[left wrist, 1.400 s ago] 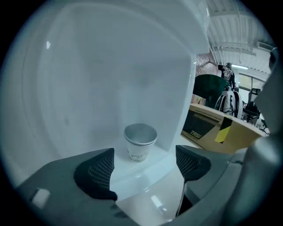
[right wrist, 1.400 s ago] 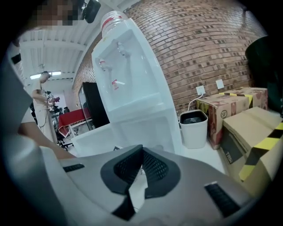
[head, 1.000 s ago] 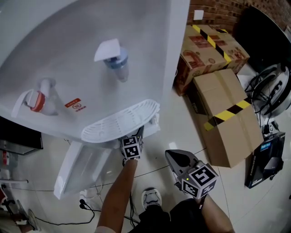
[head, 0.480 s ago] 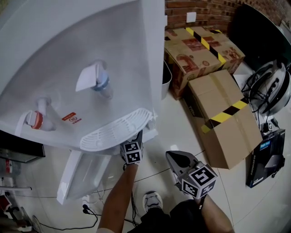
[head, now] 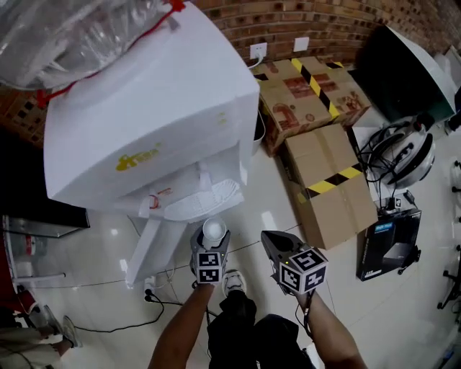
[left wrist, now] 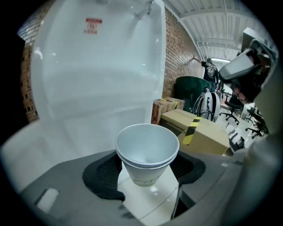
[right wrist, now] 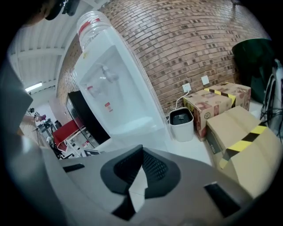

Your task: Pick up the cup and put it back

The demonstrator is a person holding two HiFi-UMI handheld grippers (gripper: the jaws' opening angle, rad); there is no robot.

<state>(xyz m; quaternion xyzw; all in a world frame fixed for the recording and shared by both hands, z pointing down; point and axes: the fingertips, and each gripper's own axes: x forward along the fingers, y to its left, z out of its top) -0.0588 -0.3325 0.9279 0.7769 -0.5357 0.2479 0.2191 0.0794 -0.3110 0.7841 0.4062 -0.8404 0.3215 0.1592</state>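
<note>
1. My head view is evenly bright, with soft glare patches on the glossy floor [head: 270, 218] at centre.
2. In the left gripper view the dispenser [left wrist: 97, 75] washes out to pale white across the upper left.
3. The cup [left wrist: 147, 152] is sharp there; the lower frame goes soft.
4. Both gripper views bend hard at the edges, with black corners.
5. A ceiling light [right wrist: 33, 87] glows at the right gripper view's left edge.

The cup [left wrist: 147, 152] is matt white paper, the dispenser [head: 144, 122] smooth glossy white plastic, the boxes [head: 338, 209] matt brown cardboard with yellow-black tape [head: 330, 181], the floor [head: 403, 317] glossy pale tile, and the wall [head: 338, 21] rough red brick.
</note>
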